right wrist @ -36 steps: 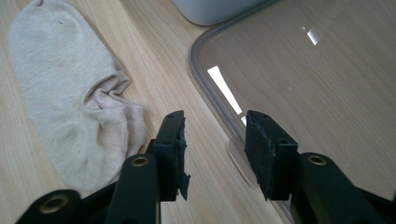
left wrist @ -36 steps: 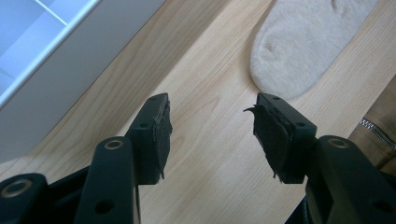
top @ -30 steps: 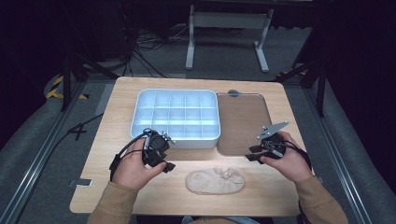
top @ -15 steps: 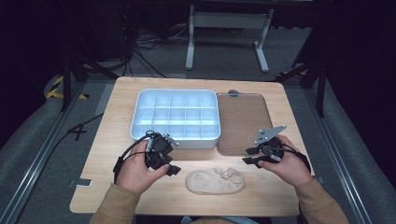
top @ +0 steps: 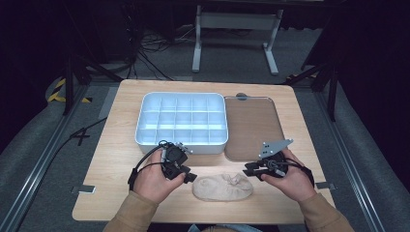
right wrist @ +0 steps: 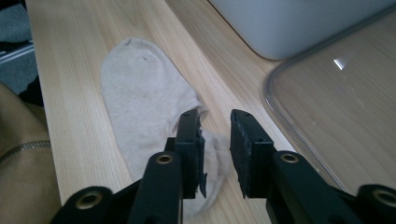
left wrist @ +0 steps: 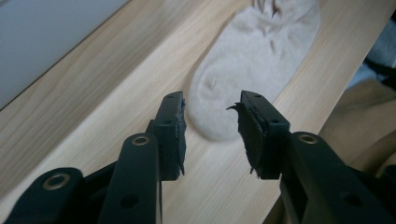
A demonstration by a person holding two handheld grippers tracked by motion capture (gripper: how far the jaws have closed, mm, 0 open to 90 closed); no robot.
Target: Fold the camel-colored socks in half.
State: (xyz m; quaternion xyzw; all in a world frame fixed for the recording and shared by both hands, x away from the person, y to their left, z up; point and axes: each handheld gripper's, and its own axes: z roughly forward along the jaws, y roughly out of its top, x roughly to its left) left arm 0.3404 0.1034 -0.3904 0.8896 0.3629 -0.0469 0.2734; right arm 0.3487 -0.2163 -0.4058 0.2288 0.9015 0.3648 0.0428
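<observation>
A beige sock (top: pixel 222 187) lies flat on the wooden table near its front edge. My left gripper (top: pixel 190 175) is at the sock's left end. In the left gripper view its jaws (left wrist: pixel 210 109) have just been closing; they stand apart, the sock's rounded toe (left wrist: pixel 257 51) lies just past the gap, and no pad touches it. My right gripper (top: pixel 247 169) is at the sock's right end. In the right gripper view its jaws (right wrist: pixel 215 126) have also just been closing, and a narrow gap is left. The sock's (right wrist: pixel 140 93) crumpled edge lies in that gap, unpinched.
A white bin (top: pixel 181 146) with several compartments stands mid-table behind the left gripper. A clear flat lid (top: pixel 254 125) lies to its right, close behind the right gripper. The table's front edge and the person's sleeves are just below the sock.
Both hands have moved inward and toward the front of the table, to the two ends of the sock.
</observation>
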